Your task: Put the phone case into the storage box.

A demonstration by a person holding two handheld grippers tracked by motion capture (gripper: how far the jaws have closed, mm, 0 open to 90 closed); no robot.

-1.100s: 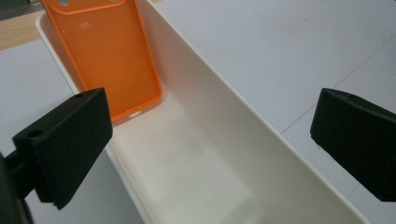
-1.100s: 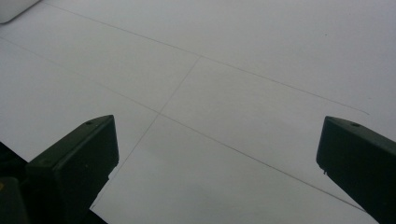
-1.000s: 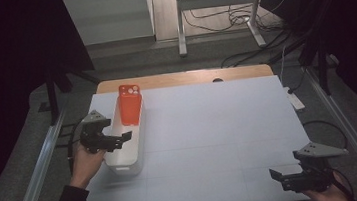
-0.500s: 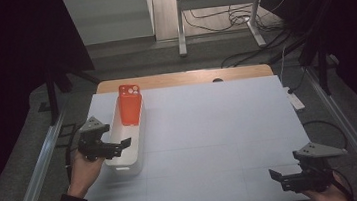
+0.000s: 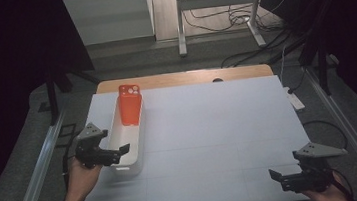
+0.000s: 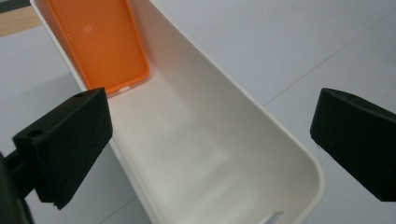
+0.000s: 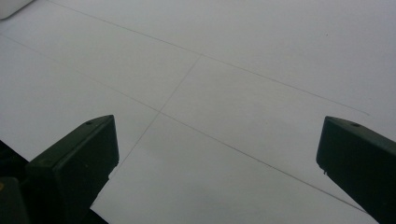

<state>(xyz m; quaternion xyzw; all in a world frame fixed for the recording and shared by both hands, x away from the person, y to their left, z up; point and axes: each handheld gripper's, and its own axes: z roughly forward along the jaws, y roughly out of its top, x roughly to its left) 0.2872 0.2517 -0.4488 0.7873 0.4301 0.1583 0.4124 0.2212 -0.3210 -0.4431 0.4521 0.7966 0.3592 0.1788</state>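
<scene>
A long white bin (image 5: 126,169) lies lengthwise at the table's left side. An orange phone case (image 5: 130,104) leans against its far end, camera cutout up. My left gripper (image 5: 122,153) hovers open over the bin's near end, held from the left. In the left gripper view the black jaws stand wide apart above the bin's bare floor (image 6: 187,154), with the orange case (image 6: 98,42) farther in. My right gripper (image 5: 277,179) rests open near the table's front right corner, and its own view has only white table (image 7: 219,93) between the jaws.
The white table top (image 5: 219,126) stretches between the two grippers, with a wooden strip (image 5: 184,78) along its far edge. Metal rails run down both sides. A power strip (image 5: 295,100) lies off the right edge.
My left gripper has drawn back along the bin toward its near end. The right gripper has stayed put.
</scene>
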